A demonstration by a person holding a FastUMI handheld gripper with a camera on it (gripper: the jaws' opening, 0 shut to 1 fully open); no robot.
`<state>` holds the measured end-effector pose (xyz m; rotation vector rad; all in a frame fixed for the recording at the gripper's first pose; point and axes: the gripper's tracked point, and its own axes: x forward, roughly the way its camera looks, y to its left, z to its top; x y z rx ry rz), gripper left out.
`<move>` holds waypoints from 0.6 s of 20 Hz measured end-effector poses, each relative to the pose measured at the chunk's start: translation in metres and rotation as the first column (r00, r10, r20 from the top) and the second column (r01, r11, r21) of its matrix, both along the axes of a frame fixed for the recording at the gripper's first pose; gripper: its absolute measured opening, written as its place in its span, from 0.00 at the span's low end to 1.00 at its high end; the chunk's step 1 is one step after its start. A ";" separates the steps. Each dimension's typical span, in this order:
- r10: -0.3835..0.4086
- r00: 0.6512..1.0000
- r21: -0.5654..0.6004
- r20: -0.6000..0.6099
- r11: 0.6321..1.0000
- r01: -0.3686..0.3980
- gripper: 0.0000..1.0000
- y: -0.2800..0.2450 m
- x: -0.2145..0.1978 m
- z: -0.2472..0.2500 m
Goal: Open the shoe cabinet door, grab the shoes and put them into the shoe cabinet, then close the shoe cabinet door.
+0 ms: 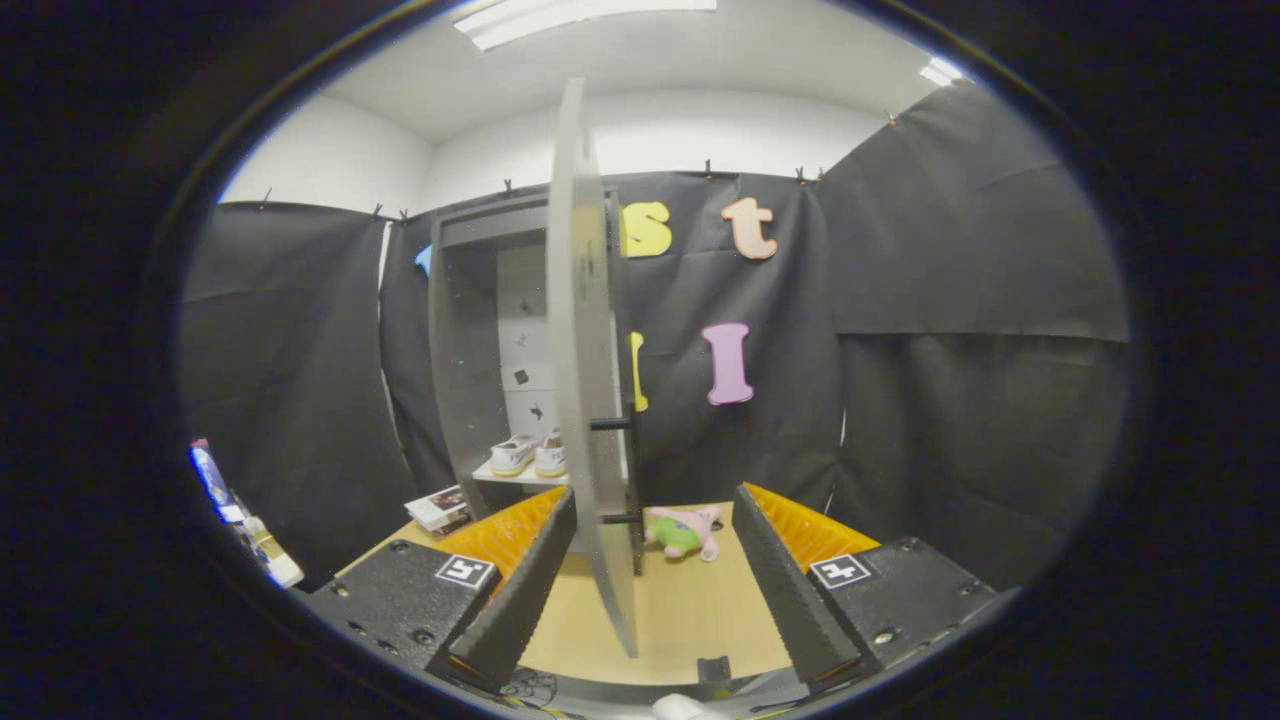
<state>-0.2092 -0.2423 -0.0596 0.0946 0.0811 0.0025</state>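
At the far left, a few small items [245,520] are seen against the black cloth wall, cut off and too blurred to be identified. Next to them, one small stack of flat printed cards or booklets [440,508] is seen lying on the light wooden table [680,610], just beside the foot of the cabinet. One tall grey shoe cabinet [465,350] is seen standing open at the back of the table; two white low shoes with pale soles [530,455] are placed side by side on its white shelf, the right one partly hidden by the door. A few small dark marks on the cabinet's back panel cannot be made out. One thin grey cabinet door [585,380] is swung out edge-on towards the camera, with one black bar handle [612,470] on its right face. Its lower edge reaches between the fingers of the gripper [655,580], which are spread wide with nothing held; neither finger is pressed on the door. Further right, beyond the fingers, one pink and green plush toy [685,532] is seen lying on the table.
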 end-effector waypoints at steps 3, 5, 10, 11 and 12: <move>-0.020 1.000 0.013 0.008 1.000 0.020 1.00 -0.025 0.025 0.001; -0.026 1.000 0.024 0.005 0.999 0.026 1.00 -0.034 0.047 0.002; 0.035 0.999 0.042 -0.016 0.999 -0.034 0.99 -0.013 0.084 -0.002; 0.042 0.999 0.038 -0.021 0.998 -0.041 0.99 -0.008 0.086 -0.004; 0.026 1.000 0.027 -0.010 0.999 -0.026 0.99 -0.008 0.085 -0.001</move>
